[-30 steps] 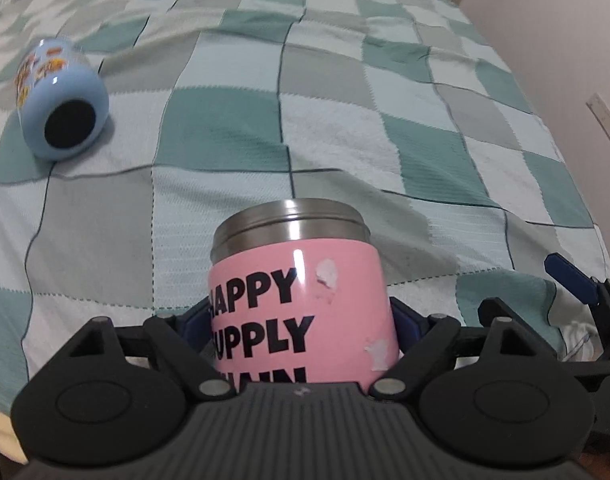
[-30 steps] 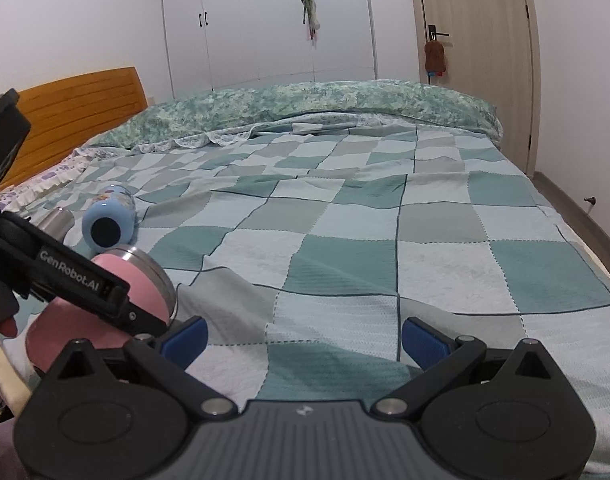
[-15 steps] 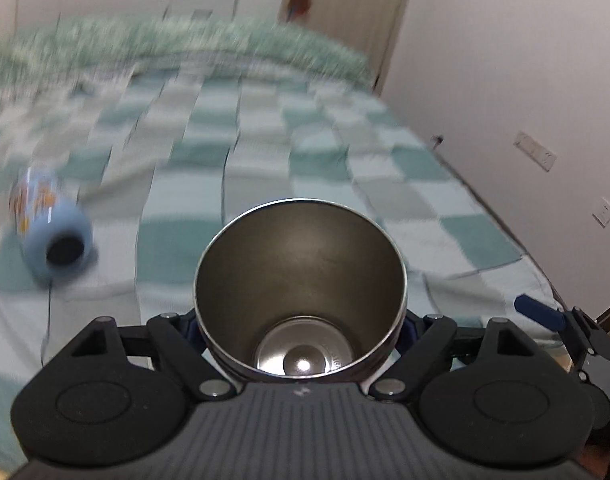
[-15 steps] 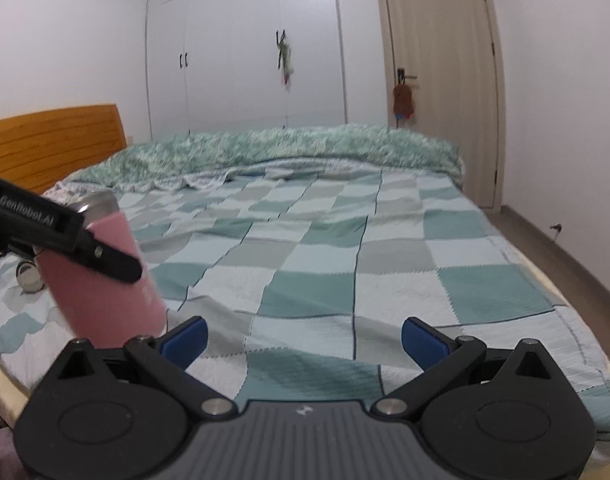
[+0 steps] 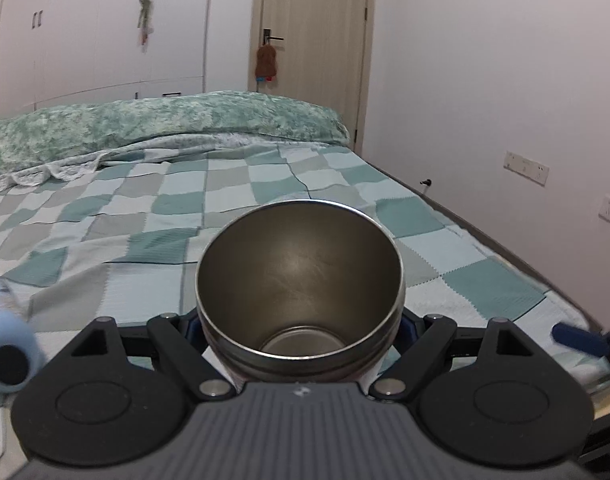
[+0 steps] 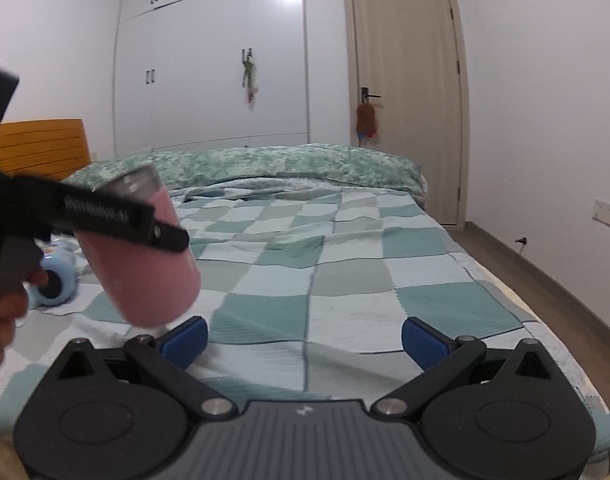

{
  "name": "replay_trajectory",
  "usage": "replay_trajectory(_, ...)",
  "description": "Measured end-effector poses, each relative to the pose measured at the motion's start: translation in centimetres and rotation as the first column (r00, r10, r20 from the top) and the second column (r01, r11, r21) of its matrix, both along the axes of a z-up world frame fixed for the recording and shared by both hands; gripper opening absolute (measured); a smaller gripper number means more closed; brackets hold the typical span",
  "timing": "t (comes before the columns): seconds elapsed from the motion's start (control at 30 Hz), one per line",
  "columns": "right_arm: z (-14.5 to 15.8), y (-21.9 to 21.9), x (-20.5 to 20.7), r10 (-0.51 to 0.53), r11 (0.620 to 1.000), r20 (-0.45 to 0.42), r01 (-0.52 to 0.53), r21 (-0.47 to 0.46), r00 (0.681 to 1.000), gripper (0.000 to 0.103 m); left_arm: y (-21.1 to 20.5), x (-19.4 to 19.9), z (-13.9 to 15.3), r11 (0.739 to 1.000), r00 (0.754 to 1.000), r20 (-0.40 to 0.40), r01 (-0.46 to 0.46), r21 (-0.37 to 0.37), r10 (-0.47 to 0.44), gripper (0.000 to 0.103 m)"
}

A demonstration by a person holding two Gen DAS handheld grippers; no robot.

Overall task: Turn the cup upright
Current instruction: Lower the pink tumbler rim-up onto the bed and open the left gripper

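Gripping the cup [image 5: 301,284] on both sides, the left gripper [image 5: 301,328] holds it above the near part of the bed [image 5: 265,184], steel mouth tipped up and away from the holder, pink body [image 6: 145,268] slanted. Beside it on the right, the right gripper [image 6: 305,334] has its blue fingers [image 6: 423,340] spread wide with nothing between them. Left on the blanket lies a pale blue bottle [image 5: 9,356] on its side. Far off stand a wardrobe [image 6: 209,60] and a door [image 6: 405,92].
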State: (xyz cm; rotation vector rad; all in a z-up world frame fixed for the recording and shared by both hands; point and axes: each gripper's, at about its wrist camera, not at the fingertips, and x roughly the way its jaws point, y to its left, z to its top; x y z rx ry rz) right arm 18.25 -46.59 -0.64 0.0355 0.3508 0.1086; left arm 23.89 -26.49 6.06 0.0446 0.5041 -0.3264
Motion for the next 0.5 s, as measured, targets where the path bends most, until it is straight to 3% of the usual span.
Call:
replay_trajectory(0.1,-0.6,-0.4,1.0,-0.011,1.000,-0.004,0.011,-0.002,1.000,0.103,-1.1,0.8,-1.9,0.998,1.000,0.021,0.011,0.055,-0.013,0.085)
replay_trajectory(0.2,-1.4,-0.7,1.9,-0.017,1.000,-0.018,0.017,-0.014,1.000,0.103,-1.0,1.6,-3.8,0.998,0.999,-0.030,0.021,0.059,-0.019,0.085)
replay_trajectory(0.23,-1.7,-0.7,2.1,-0.017,1.000,-0.022,0.017,-0.017,1.000,0.103,-0.9,1.5,-4.0,0.998,1.000,-0.004,0.025,0.050,-0.025,0.085)
replay_trajectory(0.5,-2.2,-0.2,3.6,-0.033,0.999,-0.023,0.032,-0.035,0.999,0.103,-1.2,1.9,-3.9,0.996,0.999,-0.016,0.046,0.077,-0.045,0.086)
